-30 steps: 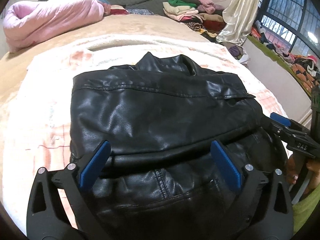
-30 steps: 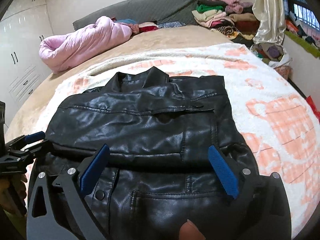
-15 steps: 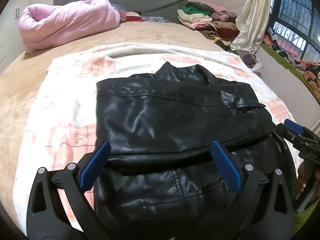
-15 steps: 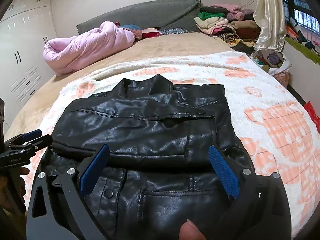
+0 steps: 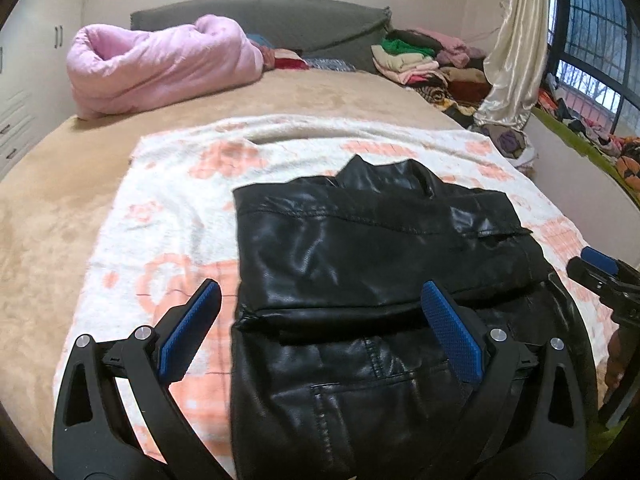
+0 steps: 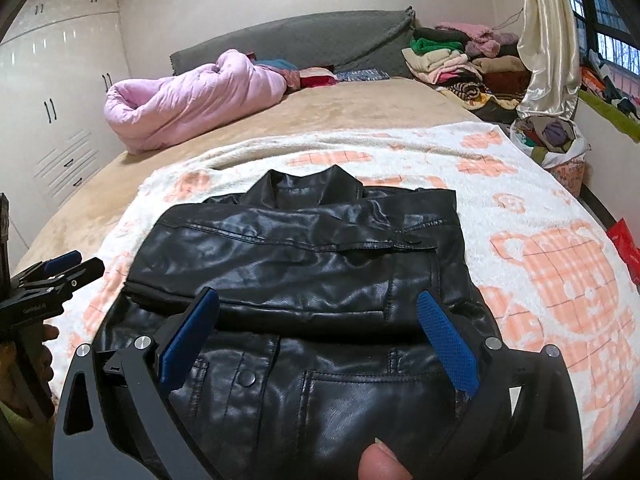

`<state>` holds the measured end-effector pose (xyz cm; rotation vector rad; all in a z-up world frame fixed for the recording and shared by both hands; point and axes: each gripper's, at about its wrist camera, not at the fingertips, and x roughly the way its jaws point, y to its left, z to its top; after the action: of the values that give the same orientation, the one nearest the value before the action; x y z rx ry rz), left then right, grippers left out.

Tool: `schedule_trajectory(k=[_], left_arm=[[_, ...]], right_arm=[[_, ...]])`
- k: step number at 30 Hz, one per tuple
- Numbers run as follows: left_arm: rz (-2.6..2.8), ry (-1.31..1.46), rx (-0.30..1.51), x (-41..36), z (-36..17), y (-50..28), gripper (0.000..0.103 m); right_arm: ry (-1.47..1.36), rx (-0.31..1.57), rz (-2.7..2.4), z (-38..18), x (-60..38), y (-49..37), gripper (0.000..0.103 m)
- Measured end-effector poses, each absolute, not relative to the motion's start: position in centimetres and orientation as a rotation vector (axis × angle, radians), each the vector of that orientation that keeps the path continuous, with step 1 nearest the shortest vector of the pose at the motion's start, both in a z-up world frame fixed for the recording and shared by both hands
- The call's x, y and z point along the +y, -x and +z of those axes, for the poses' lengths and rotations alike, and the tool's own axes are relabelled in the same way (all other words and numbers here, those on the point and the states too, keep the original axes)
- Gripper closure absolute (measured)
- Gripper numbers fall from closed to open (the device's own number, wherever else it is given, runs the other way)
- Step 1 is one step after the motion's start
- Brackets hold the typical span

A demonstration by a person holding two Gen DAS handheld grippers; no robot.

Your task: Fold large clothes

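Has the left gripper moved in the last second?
Yes. The left gripper has pulled back and leftward: the black leather jacket on the patterned blanket now looks smaller and sits further right.

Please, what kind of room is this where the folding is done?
Most likely a bedroom in a home. The black leather jacket lies on a wide bed with a grey headboard, a rolled pink quilt near it, and white wardrobe doors along the wall.
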<state>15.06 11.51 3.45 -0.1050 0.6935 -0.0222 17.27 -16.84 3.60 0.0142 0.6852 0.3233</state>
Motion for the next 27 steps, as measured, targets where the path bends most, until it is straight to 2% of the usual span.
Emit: schedule_trajectory(k=[13,27], left_arm=[[-0.006,0.088,0.659,9.9,4.5,-12.3,0.009],[0.015,0.045,0.692,8.3,3.4,-8.6,0.009]], right_arm=[[-0.012,0.67,0.374,5.4,-19.1,-14.3,0.004],[0.033,0.72,0.366,3.4,-21.8,-12.0,0.004]])
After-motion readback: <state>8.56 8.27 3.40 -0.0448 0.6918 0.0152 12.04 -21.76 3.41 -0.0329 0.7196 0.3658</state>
